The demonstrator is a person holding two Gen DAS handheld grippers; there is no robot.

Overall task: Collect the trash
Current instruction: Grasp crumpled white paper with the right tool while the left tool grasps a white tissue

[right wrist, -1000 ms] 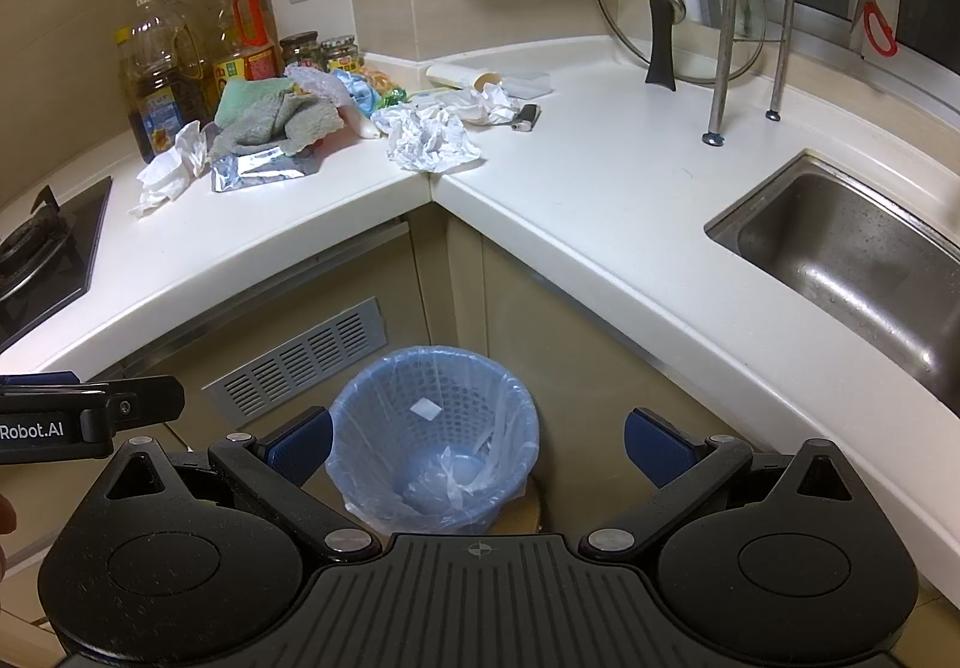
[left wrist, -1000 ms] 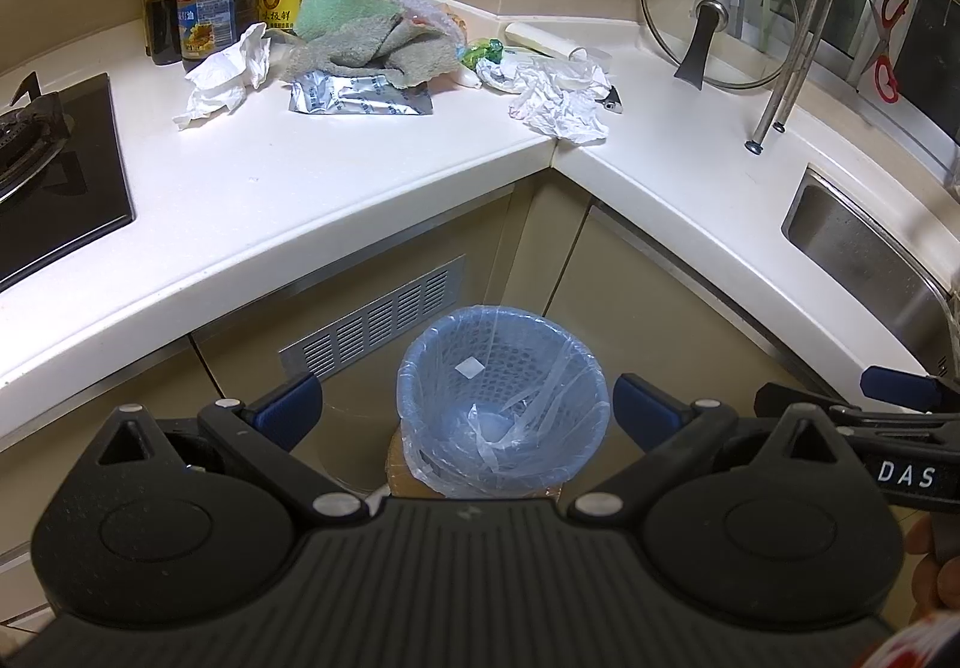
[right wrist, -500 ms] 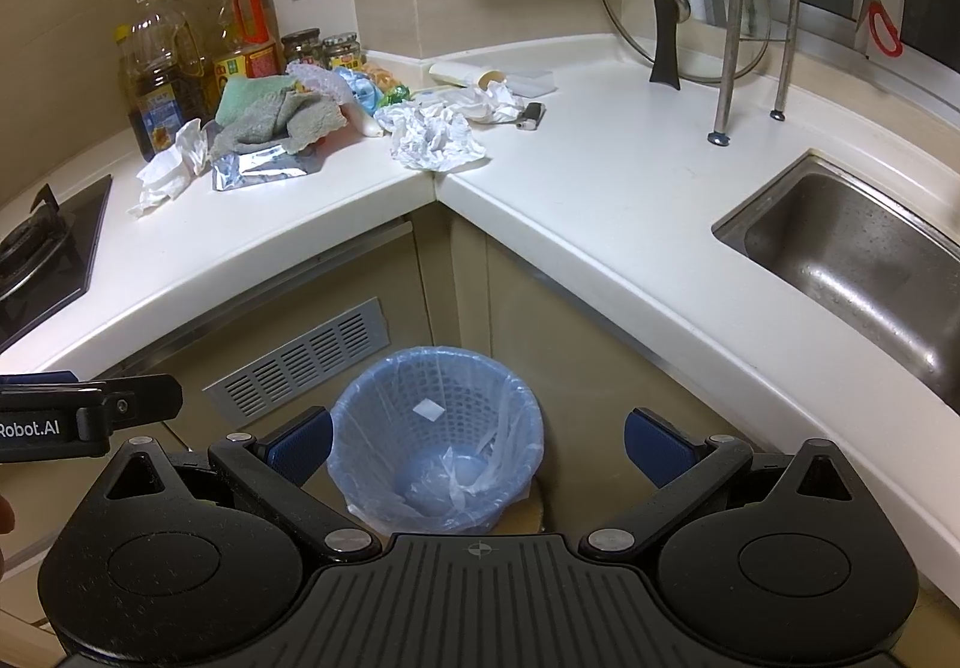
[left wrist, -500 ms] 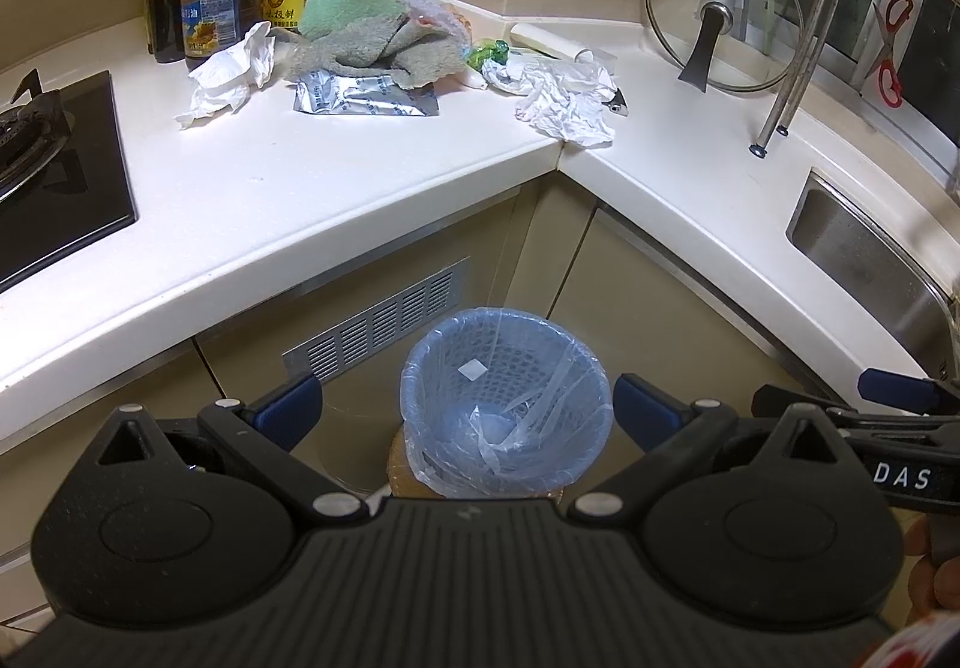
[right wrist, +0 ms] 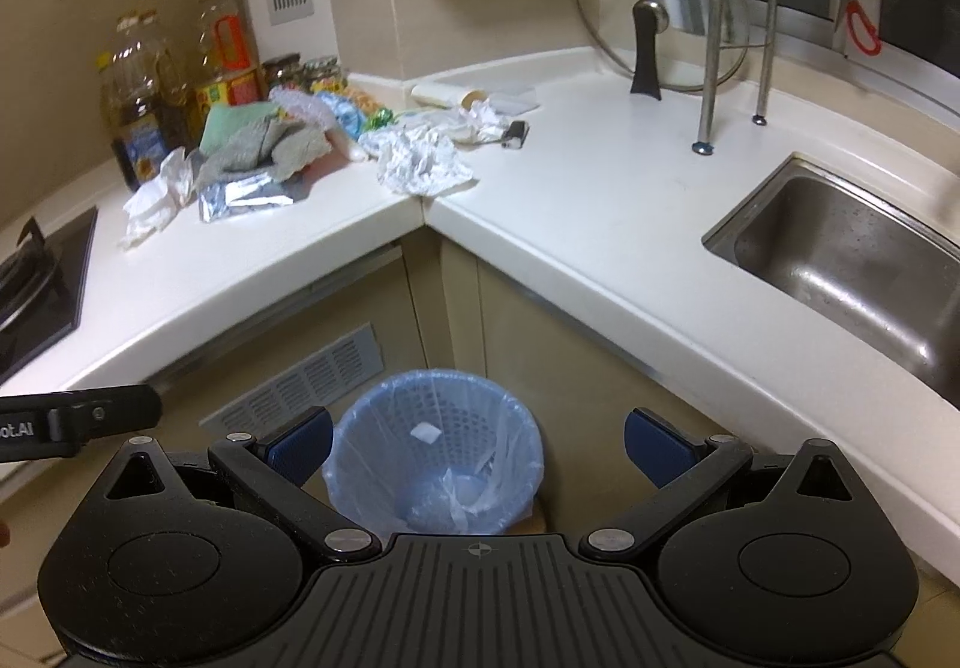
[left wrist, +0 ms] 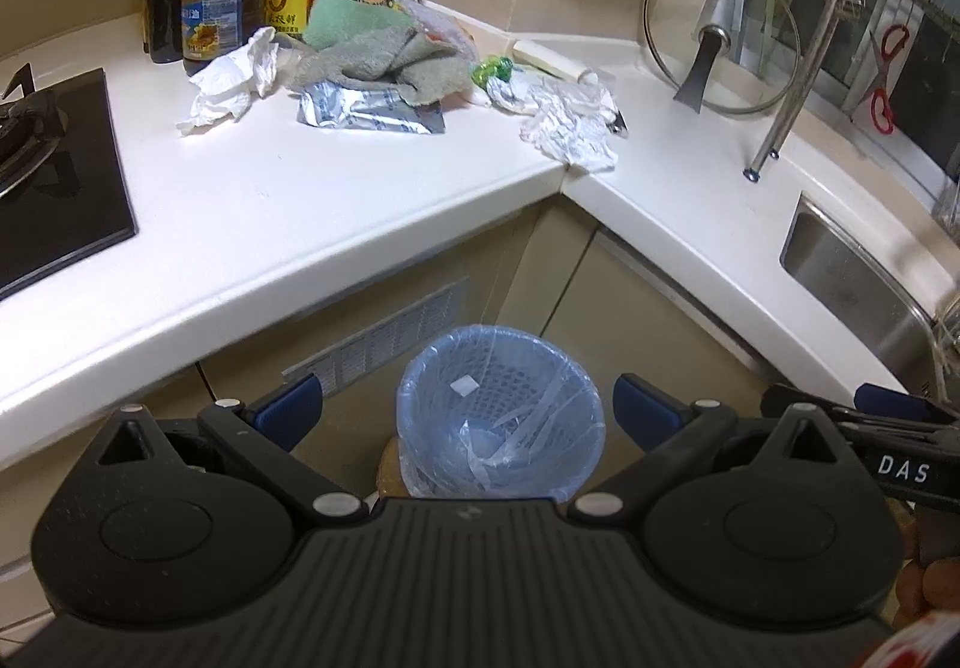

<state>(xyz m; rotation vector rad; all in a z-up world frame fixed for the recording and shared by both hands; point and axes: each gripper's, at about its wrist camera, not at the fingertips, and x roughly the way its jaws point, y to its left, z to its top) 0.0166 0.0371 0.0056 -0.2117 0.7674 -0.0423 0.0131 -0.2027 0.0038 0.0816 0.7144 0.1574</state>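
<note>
L wrist view:
L gripper (left wrist: 465, 413): jaws wide apart, nothing between them, lower centre of frame, over the floor.
bin (left wrist: 501, 410): blue basket w/ clear liner, on floor below the counter corner, seen between the blue pads; some crumpled plastic at the bottom.
crumpled paper (left wrist: 570, 131): centre-right upper, at the counter's inner corner edge.
foil pack (left wrist: 366, 110): upper centre, flat on countertop (left wrist: 300, 200), touching grey-green cloth (left wrist: 384, 53) behind it.
white tissue (left wrist: 231, 80): upper left, beside oil bottles (left wrist: 213, 8).
hob (left wrist: 54, 176): left edge.
R gripper (left wrist: 888, 416): tip pokes in at lower right; can't tell its opening here.

R wrist view:
R gripper (right wrist: 477, 443): jaws spread wide, empty, bottom centre.
bin (right wrist: 435, 464): bottom centre, between the pads.
crumpled paper (right wrist: 423, 164): mid-frame, at corner edge.
foil pack (right wrist: 243, 197) + white tissue (right wrist: 156, 197): left of centre.
sink (right wrist: 852, 260): right side.
glass lid (right wrist: 660, 32): upper right, propped upright.
</note>
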